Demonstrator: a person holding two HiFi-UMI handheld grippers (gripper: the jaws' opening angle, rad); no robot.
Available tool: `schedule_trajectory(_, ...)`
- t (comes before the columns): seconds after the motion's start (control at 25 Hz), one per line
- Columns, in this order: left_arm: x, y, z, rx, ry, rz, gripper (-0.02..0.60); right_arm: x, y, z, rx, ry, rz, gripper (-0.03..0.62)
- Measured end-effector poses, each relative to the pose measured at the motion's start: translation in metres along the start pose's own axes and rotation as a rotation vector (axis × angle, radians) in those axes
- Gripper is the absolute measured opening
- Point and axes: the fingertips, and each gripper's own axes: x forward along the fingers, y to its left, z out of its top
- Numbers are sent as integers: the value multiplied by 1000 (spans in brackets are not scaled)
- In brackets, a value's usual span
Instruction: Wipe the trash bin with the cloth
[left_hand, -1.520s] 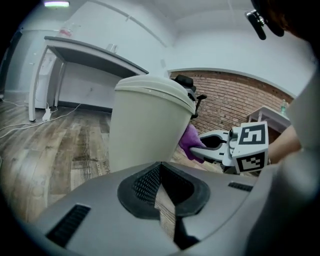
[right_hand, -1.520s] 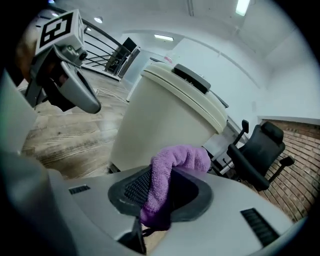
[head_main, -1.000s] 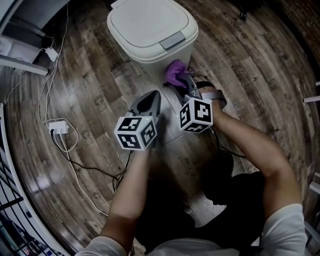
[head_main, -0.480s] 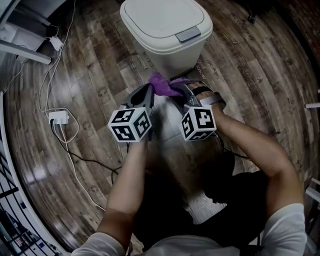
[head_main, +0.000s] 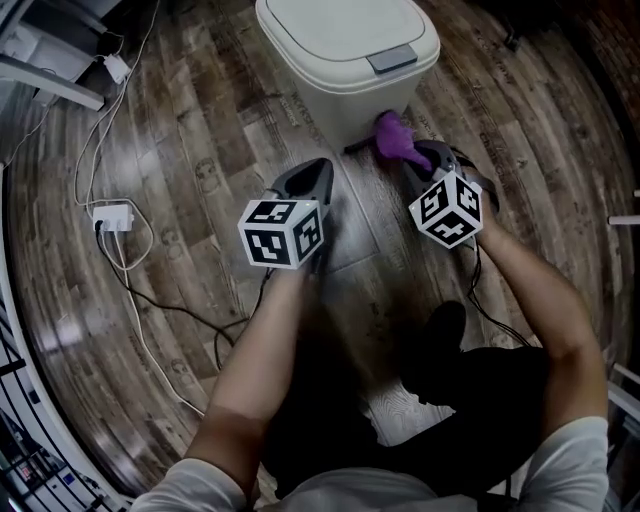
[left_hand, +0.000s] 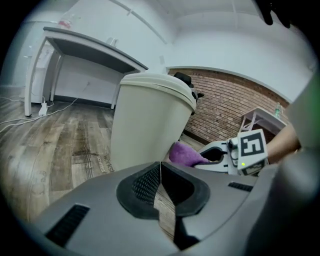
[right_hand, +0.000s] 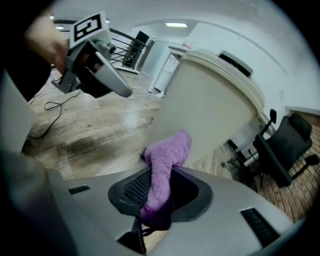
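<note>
In the head view the cream trash bin (head_main: 345, 60) stands on the wooden floor (head_main: 200, 130); the right gripper (head_main: 412, 155) holds the purple cloth (head_main: 392, 140) low at the bin's front wall, seemingly touching it, while the left gripper (head_main: 318, 170) hangs near the bin, apart from the cloth. The left gripper view shows its jaws pressed together with nothing between them, the bin's wall ahead. The right gripper view shows its jaws pinching the cloth, whose free end bunches toward the bin
</note>
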Motion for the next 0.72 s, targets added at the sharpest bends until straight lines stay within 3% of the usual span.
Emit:
schedule_trajectory(0.12, 8, -10, -8, -29, 32, -37, 3, 5, -36, -44, 145, 107, -43, 97)
schedule_trajectory(0.24, 15, -21, -19, -85, 74, -90, 3, 11, -62, -71, 203, 186, -86, 97)
schedule_trajectory(0.44, 22, -31, -32, -102, 122, -119, 3, 35, -71, -67, 125, 208, -114, 97)
schedule_trajectory(0.72, 22, -37, -41, -89, 159, -131, 3, 61, -25, -27, 37, 110, -66, 97)
